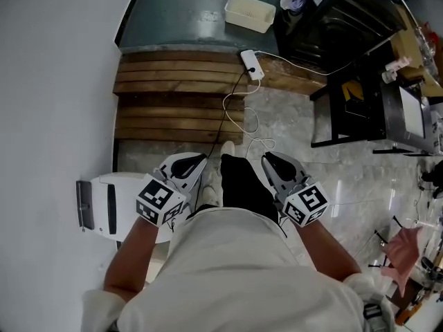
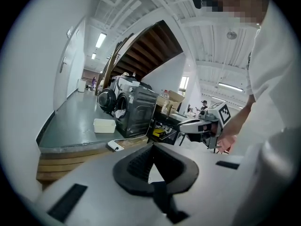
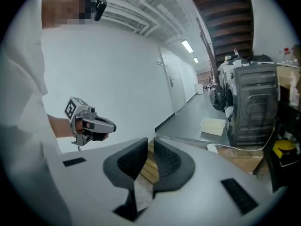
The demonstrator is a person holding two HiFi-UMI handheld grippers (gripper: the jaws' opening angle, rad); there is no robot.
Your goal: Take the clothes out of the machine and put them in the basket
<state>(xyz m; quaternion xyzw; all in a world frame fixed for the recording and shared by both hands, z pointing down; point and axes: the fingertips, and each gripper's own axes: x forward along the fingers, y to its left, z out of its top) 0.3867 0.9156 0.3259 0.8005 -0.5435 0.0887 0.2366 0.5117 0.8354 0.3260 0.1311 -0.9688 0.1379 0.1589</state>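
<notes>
A dark washing machine [image 1: 332, 19] stands at the top right on the raised grey floor, with a bit of clothing [image 1: 293, 1] at its door. A cream basket [image 1: 249, 12] sits on the floor just left of it. The machine [image 2: 134, 112], clothes [image 2: 121, 113] and basket [image 2: 104, 125] show far off in the left gripper view, and the machine [image 3: 251, 102] and basket [image 3: 212, 125] in the right gripper view. My left gripper [image 1: 201, 159] [image 2: 153, 147] and right gripper [image 1: 266, 158] [image 3: 150, 142] are held side by side near my waist, both shut and empty.
Wooden steps [image 1: 176, 95] lead up to the grey floor. A white power strip [image 1: 252, 63] with trailing cable lies on them. A black stand [image 1: 353, 109] is at the right, a white appliance [image 1: 104, 206] by the left wall, a pink cloth [image 1: 405, 247] at the lower right.
</notes>
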